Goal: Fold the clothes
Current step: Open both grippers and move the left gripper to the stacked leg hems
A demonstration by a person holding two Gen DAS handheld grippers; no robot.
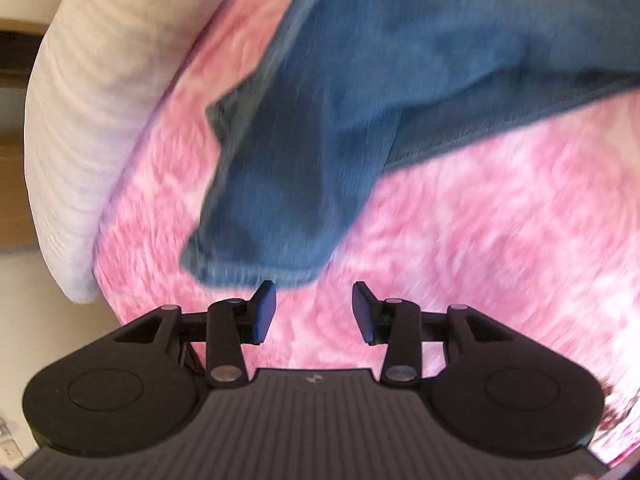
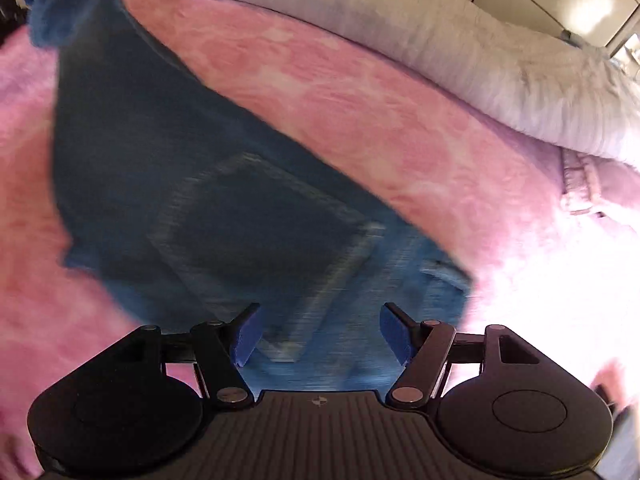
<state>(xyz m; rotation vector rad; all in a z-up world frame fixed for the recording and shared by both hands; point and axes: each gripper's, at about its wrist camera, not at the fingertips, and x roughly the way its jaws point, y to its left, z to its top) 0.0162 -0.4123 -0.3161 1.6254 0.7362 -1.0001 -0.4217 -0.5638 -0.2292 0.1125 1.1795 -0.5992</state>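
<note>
Left wrist view, far left, I saw a white pillow (image 1: 84,128) along the edge of the pink blanket (image 1: 460,260). My left gripper (image 1: 314,310) was wide open, nothing between its blue pads (image 1: 264,312), hovering over bare blanket just short of the near corner of the blue denim garment (image 1: 360,92), which lay spread on the blanket ahead. Frames were motion-blurred. Right wrist view: the denim ran from a far corner at upper left down to my right gripper (image 2: 320,334), also wide open and empty, with denim showing between its fingers; whether they touched it, I couldn't tell. A back pocket (image 2: 256,224) sat just ahead. White bedding (image 2: 460,60) lay upper right.
</note>
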